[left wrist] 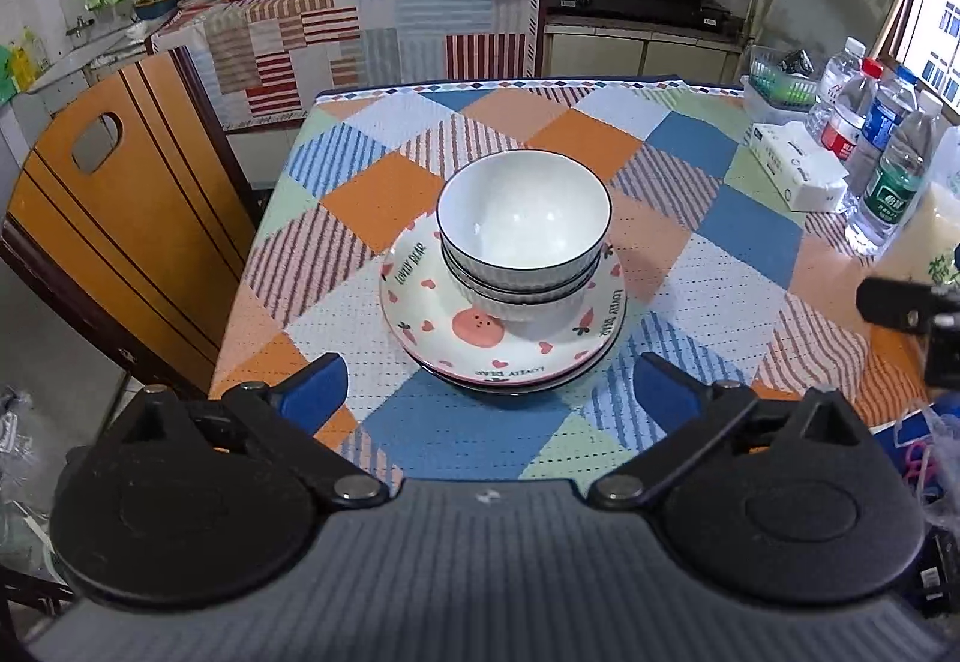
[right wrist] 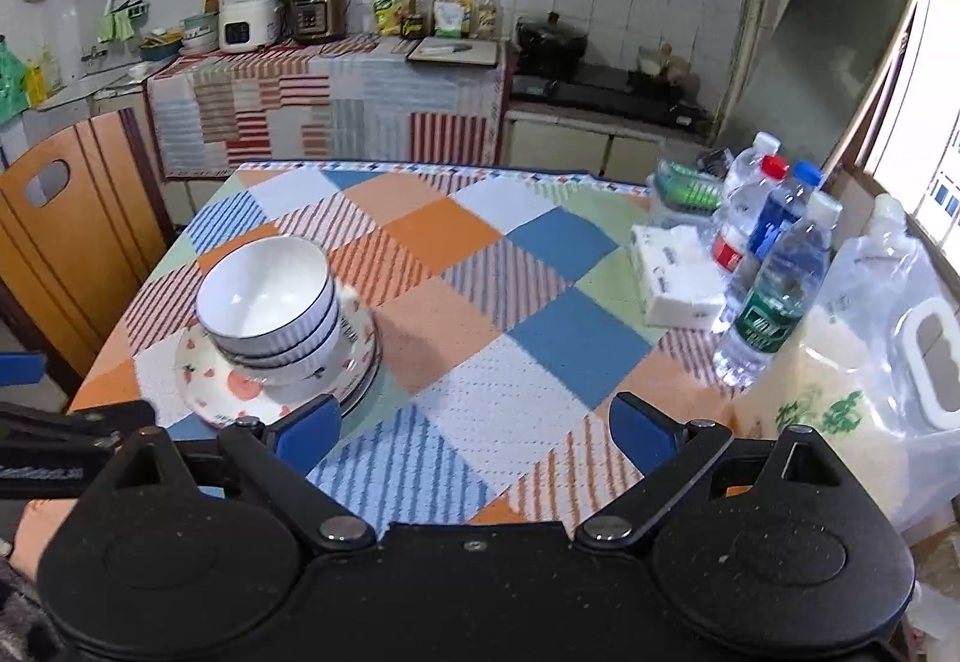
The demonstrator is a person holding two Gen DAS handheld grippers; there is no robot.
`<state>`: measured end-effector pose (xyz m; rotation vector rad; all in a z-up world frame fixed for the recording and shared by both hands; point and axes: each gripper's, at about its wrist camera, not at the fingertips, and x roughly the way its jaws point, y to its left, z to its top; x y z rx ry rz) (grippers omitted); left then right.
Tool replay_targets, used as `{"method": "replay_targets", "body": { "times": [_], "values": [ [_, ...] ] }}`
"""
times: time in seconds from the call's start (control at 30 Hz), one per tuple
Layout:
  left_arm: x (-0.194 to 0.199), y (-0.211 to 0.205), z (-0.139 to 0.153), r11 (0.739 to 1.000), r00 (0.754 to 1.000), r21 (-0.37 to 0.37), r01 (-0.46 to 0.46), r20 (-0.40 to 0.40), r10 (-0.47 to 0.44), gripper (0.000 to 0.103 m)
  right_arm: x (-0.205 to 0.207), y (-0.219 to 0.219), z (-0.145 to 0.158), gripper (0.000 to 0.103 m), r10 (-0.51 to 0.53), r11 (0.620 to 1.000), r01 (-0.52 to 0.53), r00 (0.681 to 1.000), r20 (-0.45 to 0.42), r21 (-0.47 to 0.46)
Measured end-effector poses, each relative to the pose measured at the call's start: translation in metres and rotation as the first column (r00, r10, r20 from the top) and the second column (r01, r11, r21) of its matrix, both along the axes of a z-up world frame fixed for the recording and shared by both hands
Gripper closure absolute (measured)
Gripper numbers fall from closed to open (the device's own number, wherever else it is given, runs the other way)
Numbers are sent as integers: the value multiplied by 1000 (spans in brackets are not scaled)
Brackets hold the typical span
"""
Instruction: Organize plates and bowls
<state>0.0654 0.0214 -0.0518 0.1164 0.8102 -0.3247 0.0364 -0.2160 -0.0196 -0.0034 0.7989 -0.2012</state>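
So the bowls (left wrist: 523,236) were found nested three deep, white with dark rims, and they were set on a small stack of plates (left wrist: 456,338), the top one printed with pink hearts and a peach face. The whole pile was parked on the checkered surface (left wrist: 690,254), roughly mid-way across, a bit toward the left side in the right wrist view.

The left hand-held gripper (left wrist: 489,392) was held just near of the pile with its blue pads spread wide, nothing caught between them. The right hand-held gripper (right wrist: 477,431) was spread wide too, over bare cloth to the right of the pile, nothing gripped.

Off at the right edge, water bottles (right wrist: 774,296) and a tissue pack (right wrist: 678,278) were lined up. A wooden chair (left wrist: 120,218) was tucked in at the left.
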Motion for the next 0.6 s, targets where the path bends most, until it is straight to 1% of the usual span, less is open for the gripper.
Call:
{"method": "replay_targets", "body": {
  "times": [0.13,0.27,0.37,0.5,0.6],
  "values": [
    [-4,0,-2,1000,1000,-5,-7,20,7,0,-4,3,-3,5,13,1000,-13,1000,4,-10],
    [-9,-3,-2,1000,999,2,-9,44,9,0,-11,0,-8,5,-20,999,19,1000,19,32],
    [-12,-5,-3,1000,998,3,-19,59,19,0,-12,0,-12,5,-35,999,34,999,26,14],
    [-13,-6,-6,1000,998,-12,-19,64,20,0,-12,-2,-13,5,-47,999,46,998,37,22],
    [-15,-7,-7,999,996,-4,-37,87,37,0,-12,-3,-14,5,-51,999,50,998,31,20]
  ]
}}
